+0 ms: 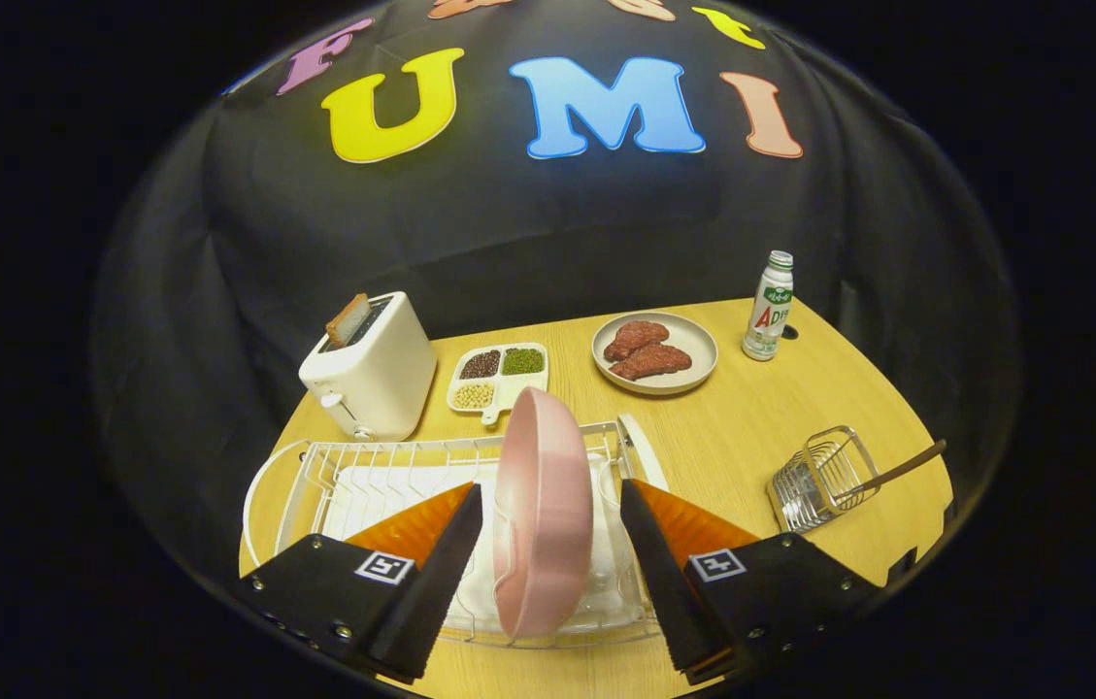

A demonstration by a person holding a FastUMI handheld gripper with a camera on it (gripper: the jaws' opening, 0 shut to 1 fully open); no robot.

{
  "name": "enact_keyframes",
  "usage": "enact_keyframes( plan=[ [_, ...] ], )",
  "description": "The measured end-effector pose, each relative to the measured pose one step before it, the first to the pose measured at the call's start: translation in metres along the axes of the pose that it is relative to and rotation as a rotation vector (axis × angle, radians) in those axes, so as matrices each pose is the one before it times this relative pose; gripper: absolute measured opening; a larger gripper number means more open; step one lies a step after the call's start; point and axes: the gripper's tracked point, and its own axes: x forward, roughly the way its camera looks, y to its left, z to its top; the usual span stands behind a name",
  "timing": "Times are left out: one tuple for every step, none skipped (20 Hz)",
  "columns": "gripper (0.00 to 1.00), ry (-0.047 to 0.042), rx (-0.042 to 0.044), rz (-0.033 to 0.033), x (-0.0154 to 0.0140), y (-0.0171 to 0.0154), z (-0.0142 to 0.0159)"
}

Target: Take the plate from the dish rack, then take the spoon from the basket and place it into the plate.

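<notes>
The tool (551, 544) is spread wide, its fingers either side of the pink plate (544, 515) standing on edge in the white dish rack (315, 476), gaps showing on both sides (neither finger presses it). Farther right on the worktop (751, 427), the spoon (897, 471) pokes from the wire basket (821, 478); beyond stand a toaster (371, 379) and a bottle (768, 307).

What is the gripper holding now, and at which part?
Nothing is held. The gripper is open, and the pink plate stands on edge in the dish rack between the jaws, with a gap on each side.
</notes>
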Motion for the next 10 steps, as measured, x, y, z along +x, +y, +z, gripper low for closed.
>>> enact_keyframes(
  plan=[
    [0.88, 0.01978, 0.00577, -0.00086, 0.00515, 0.00327, -0.00326],
    [0.88, 0.0159, 0.00365, -0.00013, 0.00471, 0.00082, -0.00171],
    [0.81, 0.02041, 0.0012, 0.00687, 0.00517, 0.00253, -0.00426],
    [0.75, 0.01401, -0.00467, -0.00071, 0.00477, 0.00227, -0.00148],
    [0.75, 0.0122, -0.00748, -0.00072, 0.00149, -0.00004, -0.00228],
    [0.66, 0.00939, -0.00609, 0.00159, 0.00241, 0.00048, -0.00113],
    [0.52, 0.00925, -0.00811, -0.00876, 0.00275, -0.00086, -0.00222],
    [0.39, 0.00399, -0.00929, -0.02298, 0.0001, -0.00424, 0.00047],
    [0.38, 0.0108, -0.00277, -0.01235, -0.00144, -0.00143, -0.0014],
    [0.36, 0.00558, -0.00754, -0.01832, -0.00071, -0.00135, 0.0002]
  ],
)
